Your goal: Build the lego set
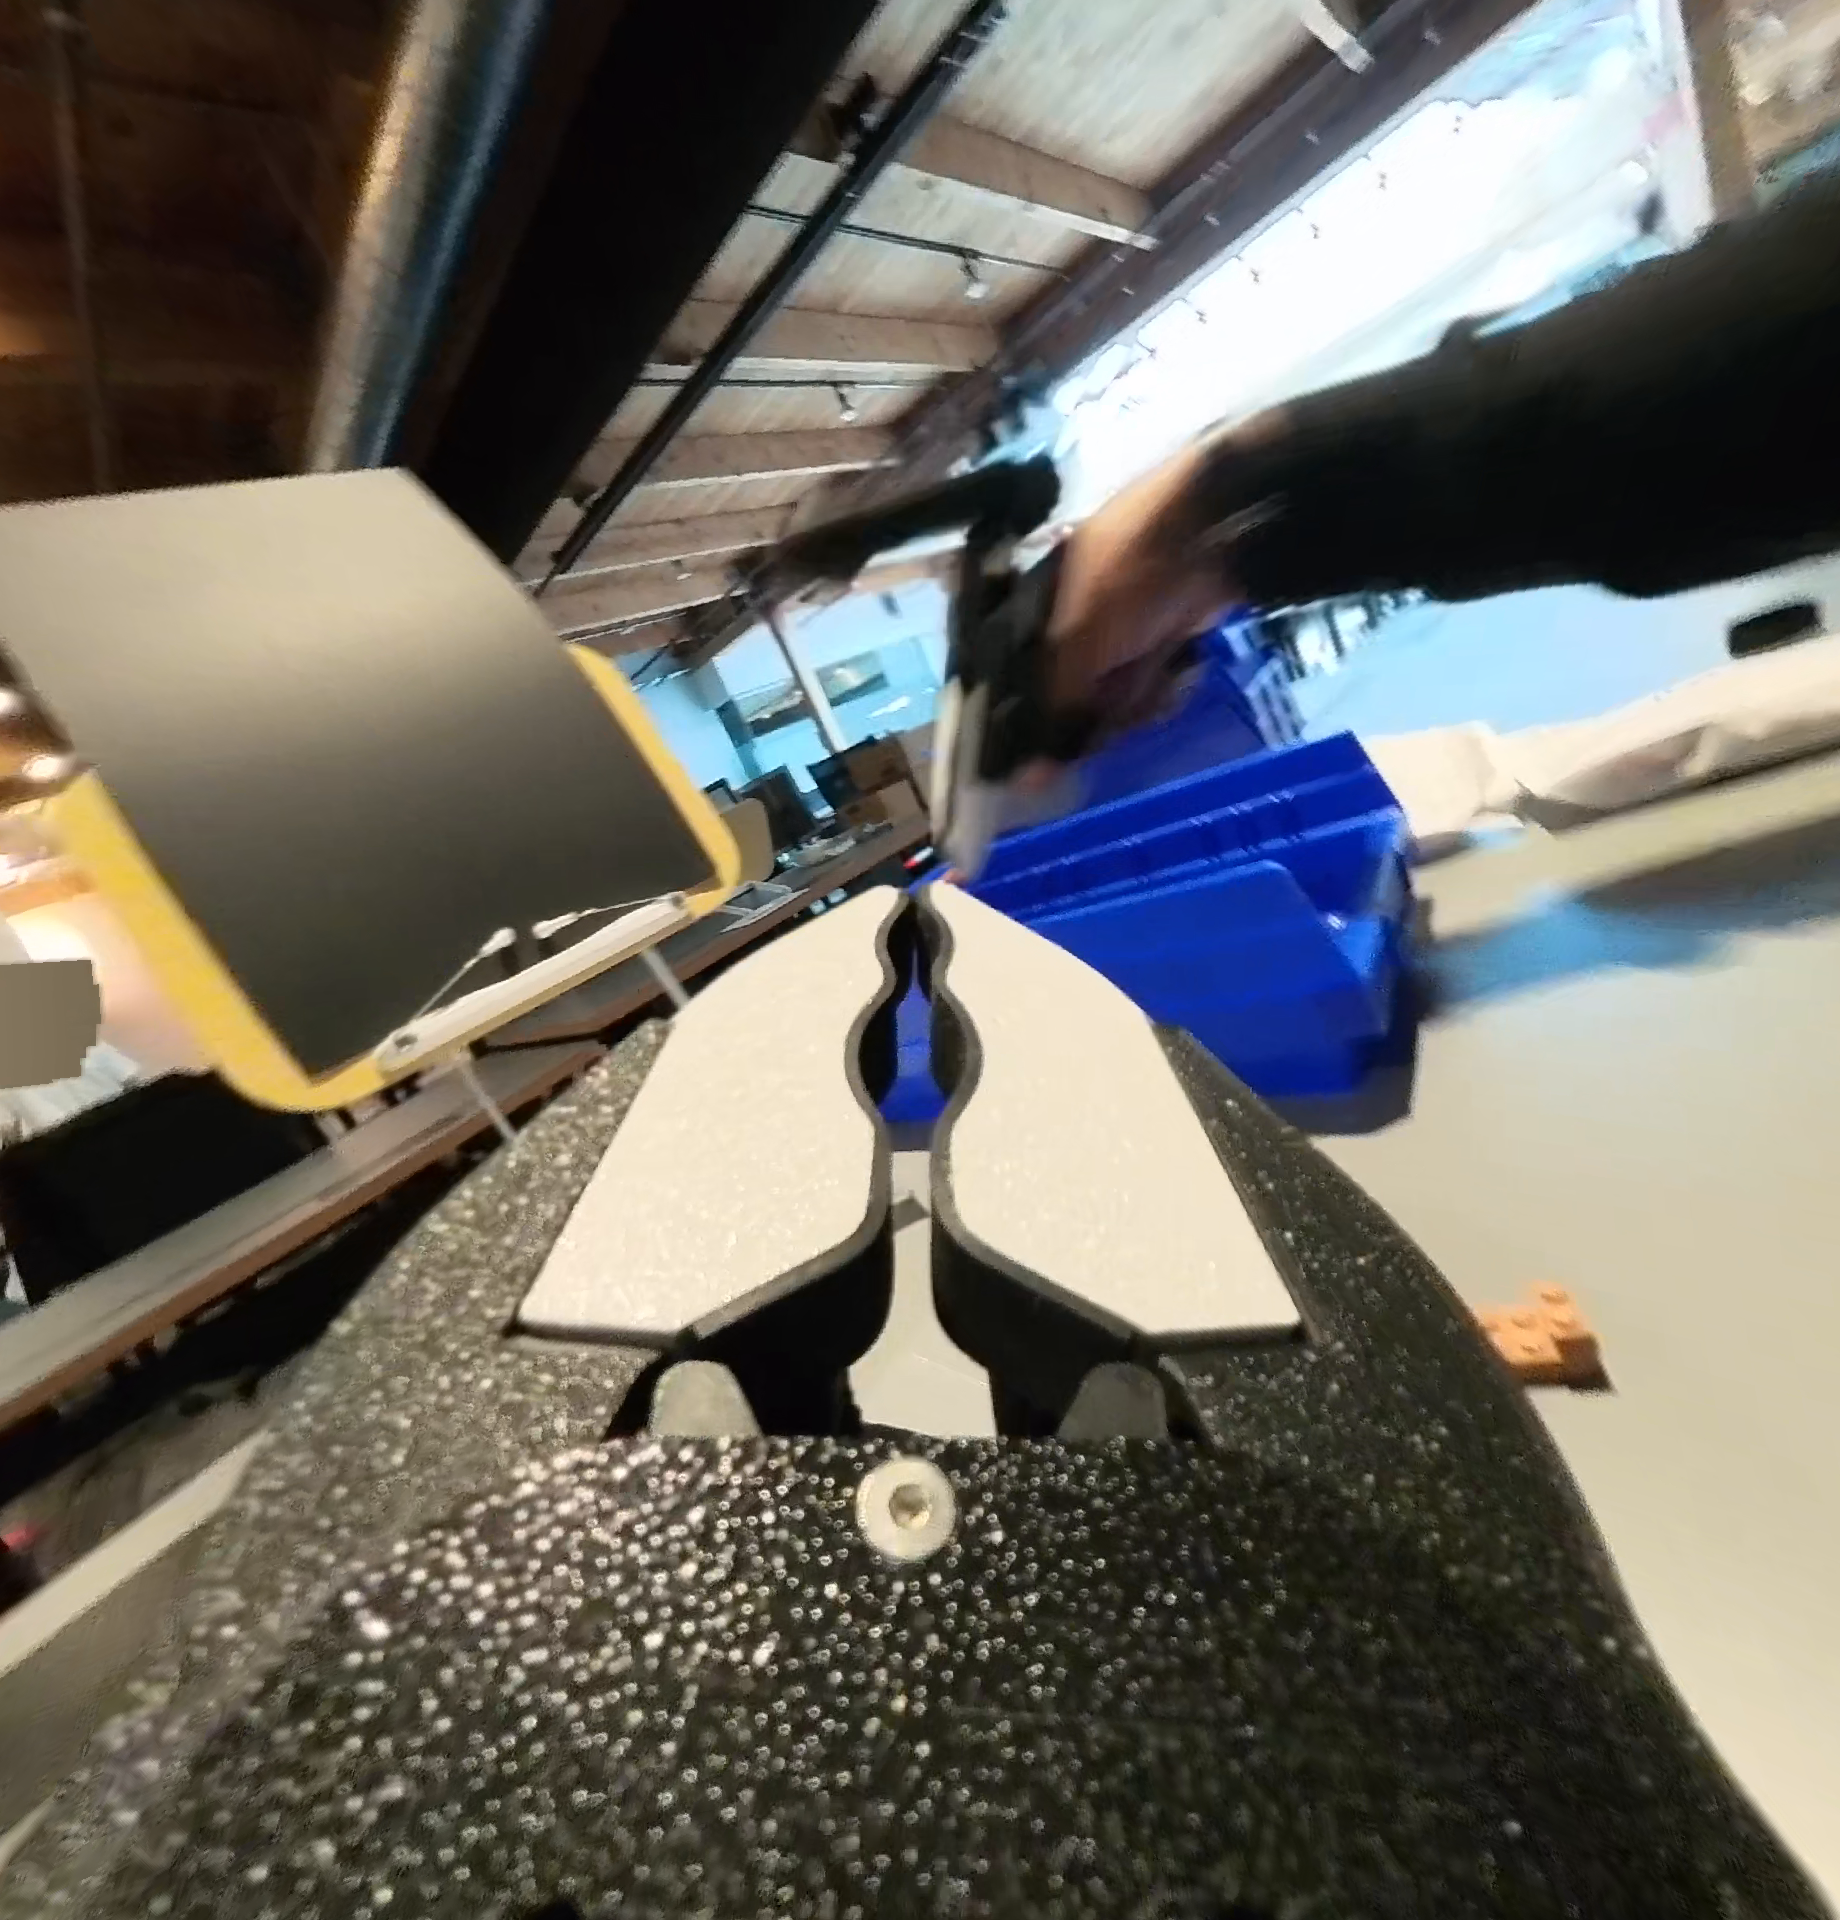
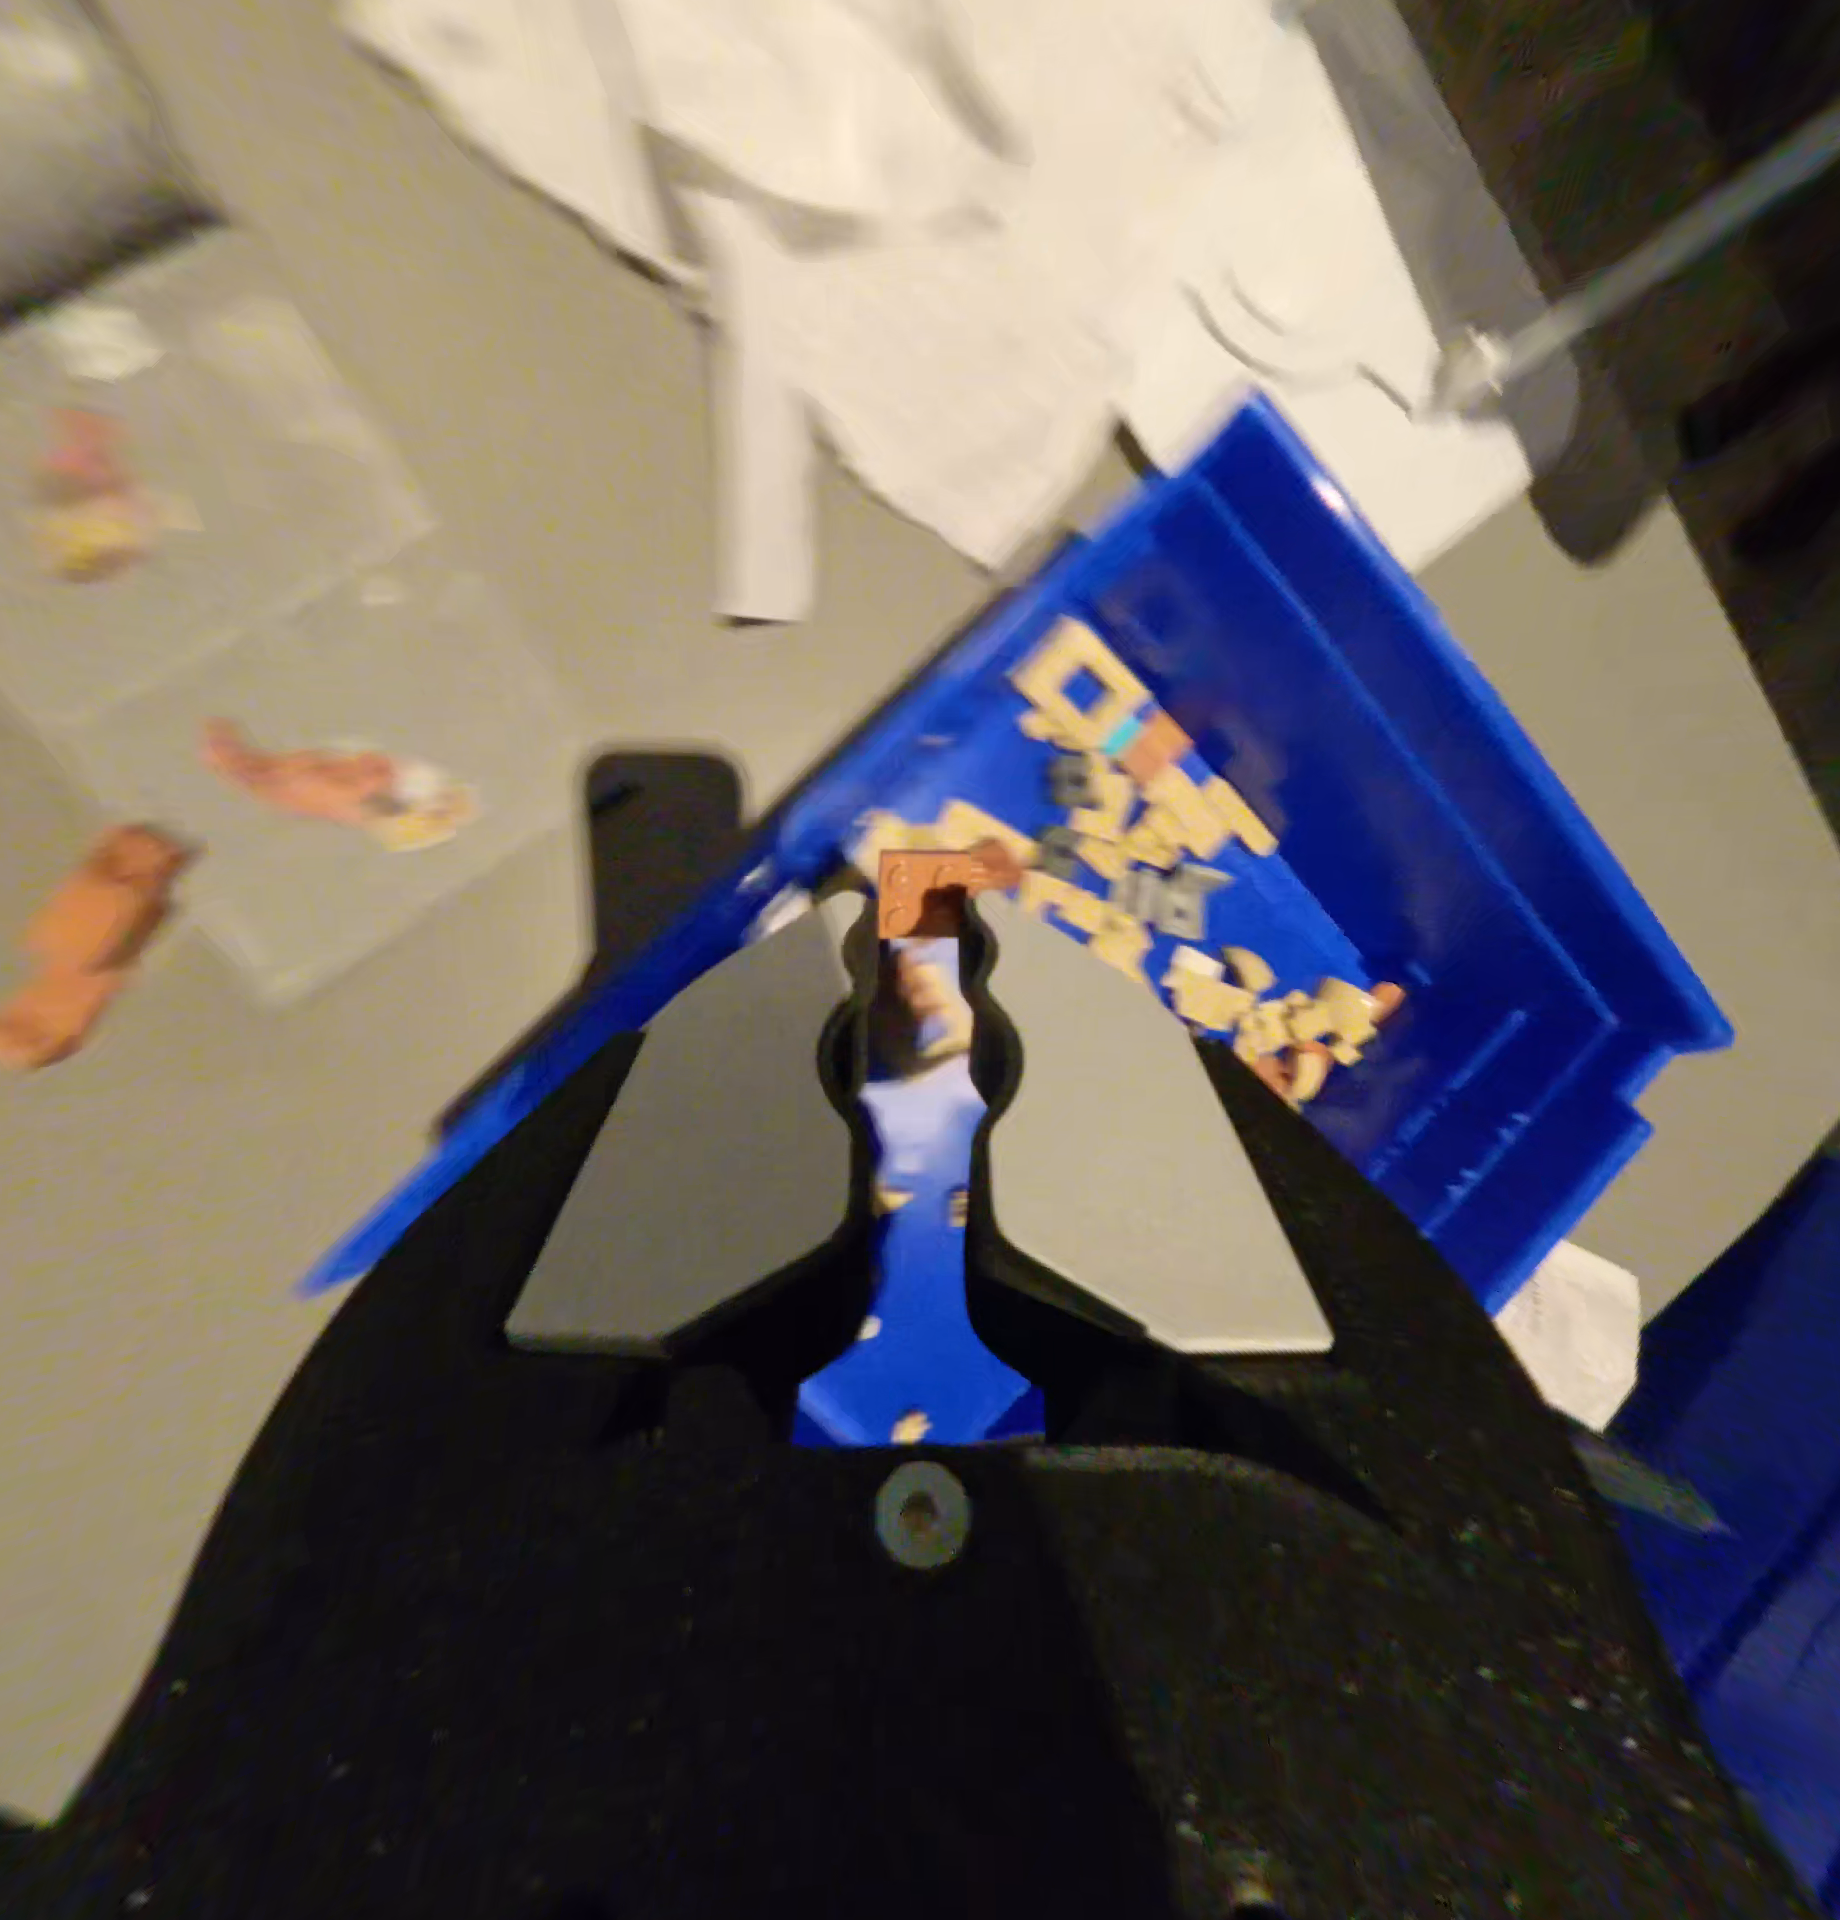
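Right gripper (image 2: 921, 914) fingers pinching a brown plate (image 2: 921, 896) over the blue bin (image 2: 1467, 831) — left gripper (image 1: 921, 899) apparently closed, empty.

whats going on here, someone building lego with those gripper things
Yes. A person holds a gripper in each hand. The right gripper, jaws shut, pinches a small brown lego plate over a blue bin of loose tan and brown lego pieces. The left gripper hangs nearby with its jaws closed on nothing. Another brown lego piece lies on the grey table.
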`<state>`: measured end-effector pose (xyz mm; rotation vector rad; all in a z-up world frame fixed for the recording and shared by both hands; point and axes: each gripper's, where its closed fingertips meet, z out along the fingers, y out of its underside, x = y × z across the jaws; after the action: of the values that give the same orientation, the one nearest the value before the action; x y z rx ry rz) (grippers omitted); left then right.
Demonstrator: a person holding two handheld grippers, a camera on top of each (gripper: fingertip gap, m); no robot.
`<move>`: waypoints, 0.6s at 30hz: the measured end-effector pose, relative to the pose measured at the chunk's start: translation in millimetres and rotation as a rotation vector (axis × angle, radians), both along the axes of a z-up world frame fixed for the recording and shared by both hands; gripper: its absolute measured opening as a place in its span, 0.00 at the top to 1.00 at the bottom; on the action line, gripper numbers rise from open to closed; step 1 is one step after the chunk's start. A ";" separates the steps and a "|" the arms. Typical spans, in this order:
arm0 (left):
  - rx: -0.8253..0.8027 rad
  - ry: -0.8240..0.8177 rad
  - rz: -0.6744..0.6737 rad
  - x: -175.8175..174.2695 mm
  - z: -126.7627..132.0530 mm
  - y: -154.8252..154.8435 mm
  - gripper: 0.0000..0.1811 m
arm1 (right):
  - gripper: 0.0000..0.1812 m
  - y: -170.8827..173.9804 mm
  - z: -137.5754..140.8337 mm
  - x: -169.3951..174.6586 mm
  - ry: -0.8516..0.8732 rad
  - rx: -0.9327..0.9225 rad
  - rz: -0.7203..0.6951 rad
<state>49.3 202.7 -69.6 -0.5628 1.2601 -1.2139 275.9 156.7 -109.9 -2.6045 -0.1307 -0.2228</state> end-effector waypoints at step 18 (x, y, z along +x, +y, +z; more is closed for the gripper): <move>-0.050 -0.013 0.037 0.4 3.6 11.2 1.00 | 0.92 -17.3 -126.9 -304.6 0.196 -0.168 0.557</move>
<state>49.7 213.8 -66.0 -0.6110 1.2070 -1.2191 -28.6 139.5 -236.8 -2.6139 -0.8166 0.2504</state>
